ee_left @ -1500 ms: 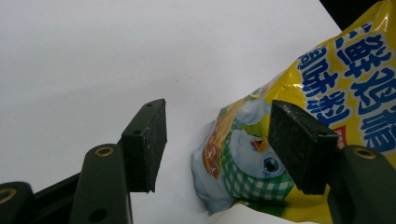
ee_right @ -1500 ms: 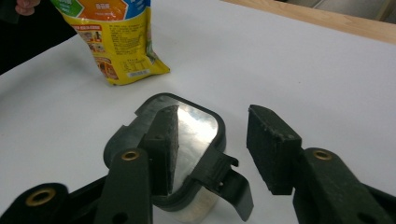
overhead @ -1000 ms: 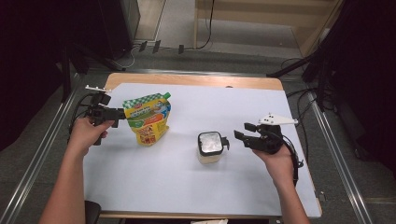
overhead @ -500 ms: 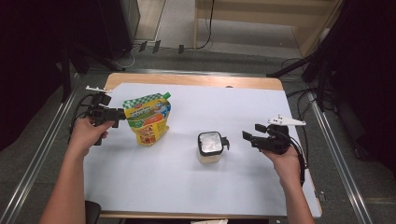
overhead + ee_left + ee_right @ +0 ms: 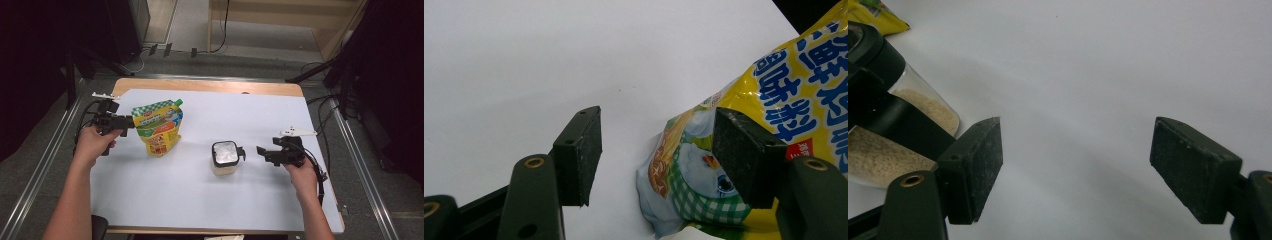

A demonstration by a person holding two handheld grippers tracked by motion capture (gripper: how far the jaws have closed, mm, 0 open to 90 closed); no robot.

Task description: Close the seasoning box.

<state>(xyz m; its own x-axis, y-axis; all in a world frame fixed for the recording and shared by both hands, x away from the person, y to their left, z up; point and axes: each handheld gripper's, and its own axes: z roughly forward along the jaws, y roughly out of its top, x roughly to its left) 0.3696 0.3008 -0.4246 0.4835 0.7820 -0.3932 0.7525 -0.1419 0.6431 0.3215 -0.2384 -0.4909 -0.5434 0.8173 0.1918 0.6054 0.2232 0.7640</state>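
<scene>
The right gripper (image 5: 261, 150) is spreading its jaws, nothing between them, beside the jar (image 5: 225, 157); the left gripper (image 5: 131, 120), jaws spread, is touching the pouch (image 5: 157, 128) near the table's (image 5: 200, 210) left edge.

a yellow and green stand-up pouch (image 5: 159, 129) with a green corner spout and cartoon print stands upright at the left of the white surface (image 5: 165, 200), leaning slightly. well apart to its right stands a small clear jar (image 5: 225, 157) with a black lid and side handle, partly filled with pale beige granules.
</scene>
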